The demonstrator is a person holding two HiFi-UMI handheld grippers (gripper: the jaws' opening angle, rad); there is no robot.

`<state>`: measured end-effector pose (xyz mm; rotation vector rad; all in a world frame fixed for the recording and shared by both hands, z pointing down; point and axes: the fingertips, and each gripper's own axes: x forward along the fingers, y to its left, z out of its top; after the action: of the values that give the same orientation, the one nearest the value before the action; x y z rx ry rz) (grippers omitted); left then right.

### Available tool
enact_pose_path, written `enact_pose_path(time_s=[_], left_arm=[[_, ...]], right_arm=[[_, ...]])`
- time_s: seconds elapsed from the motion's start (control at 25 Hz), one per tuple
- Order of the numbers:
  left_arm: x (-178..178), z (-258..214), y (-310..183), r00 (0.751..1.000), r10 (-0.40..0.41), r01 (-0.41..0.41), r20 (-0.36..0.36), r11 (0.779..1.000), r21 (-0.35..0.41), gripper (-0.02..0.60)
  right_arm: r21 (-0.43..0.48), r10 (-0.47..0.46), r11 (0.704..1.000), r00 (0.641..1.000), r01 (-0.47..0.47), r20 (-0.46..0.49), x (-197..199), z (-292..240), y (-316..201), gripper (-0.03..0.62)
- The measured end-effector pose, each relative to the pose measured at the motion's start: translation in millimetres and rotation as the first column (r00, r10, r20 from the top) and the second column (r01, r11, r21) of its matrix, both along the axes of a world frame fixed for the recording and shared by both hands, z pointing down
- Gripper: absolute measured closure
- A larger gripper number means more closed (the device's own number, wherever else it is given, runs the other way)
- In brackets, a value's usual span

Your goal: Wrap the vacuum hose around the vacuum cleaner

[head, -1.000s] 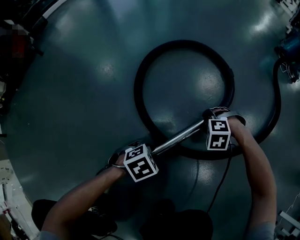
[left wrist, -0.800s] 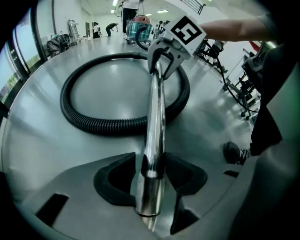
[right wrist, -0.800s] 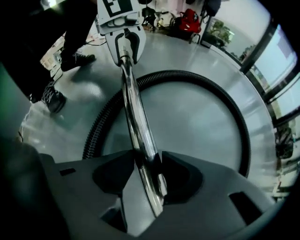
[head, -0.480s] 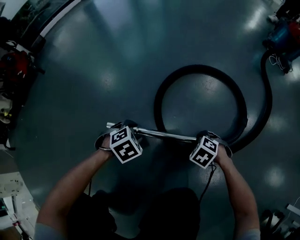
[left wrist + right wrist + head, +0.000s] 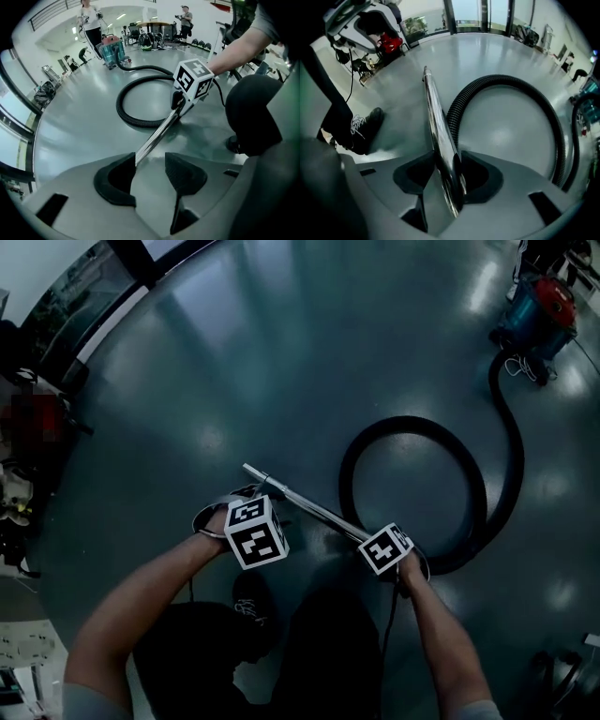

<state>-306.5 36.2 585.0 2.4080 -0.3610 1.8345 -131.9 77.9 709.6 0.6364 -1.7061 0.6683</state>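
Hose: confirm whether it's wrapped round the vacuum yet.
No: the hose lies looped on the floor, with the vacuum standing beyond the loop.

Glossy grey floor (image 5: 234,362) fills the head view, with a black laced shoe (image 5: 251,601) at six o'clock. In the left gripper view, one person (image 5: 90,21) stands at eleven o'clock, another person (image 5: 186,16) at one o'clock.

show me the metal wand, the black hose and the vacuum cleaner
metal wand (image 5: 314,510), head view, middle of its shaft
black hose (image 5: 412,425), head view, top of the loop
vacuum cleaner (image 5: 527,320), head view, its blue body
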Motion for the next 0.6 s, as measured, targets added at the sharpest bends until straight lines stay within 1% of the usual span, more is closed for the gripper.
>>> enact_pose_path(time_s=[0.08,0.16,0.28,0.36,0.44,0.52,0.6], left_arm=[[4,-6,-6,1.000,0.006,-0.006,-0.017,1.000,0.003,0.382],[5,-5,-14,0.999,-0.003,0.003,-0.043,1.000,0.001,0.382],[7,2,-28,0.996,-0.020,0.020,-0.089,1.000,-0.004,0.382],[11,9,-33,0.993,-0.022,0.020,-0.120,1.000,-0.016,0.382],[20,16,-39,0.988,-0.016,0.013,-0.152,1.000,-0.023,0.382],[33,23,-50,0.982,-0.012,0.011,-0.191,1.000,-0.002,0.382],[48,31,-66,0.970,-0.028,0.031,-0.243,0.999,0.008,0.382]], right_arm=[[0.004,0.073,0.997,0.997,-0.073,0.012,5,-3,-9,0.414],[0.008,0.152,0.988,0.988,-0.153,0.035,8,-2,-18,0.414],[0.021,0.277,0.960,0.957,-0.280,0.080,11,-2,-36,0.414],[0.044,0.350,0.934,0.933,-0.354,0.082,18,-7,-50,0.414],[0.063,0.426,0.901,0.902,-0.430,0.067,32,-9,-62,0.414],[0.075,0.499,0.861,0.865,-0.502,0.063,45,-8,-73,0.414],[0.074,0.553,0.827,0.830,-0.557,0.070,55,-5,-83,0.414]])
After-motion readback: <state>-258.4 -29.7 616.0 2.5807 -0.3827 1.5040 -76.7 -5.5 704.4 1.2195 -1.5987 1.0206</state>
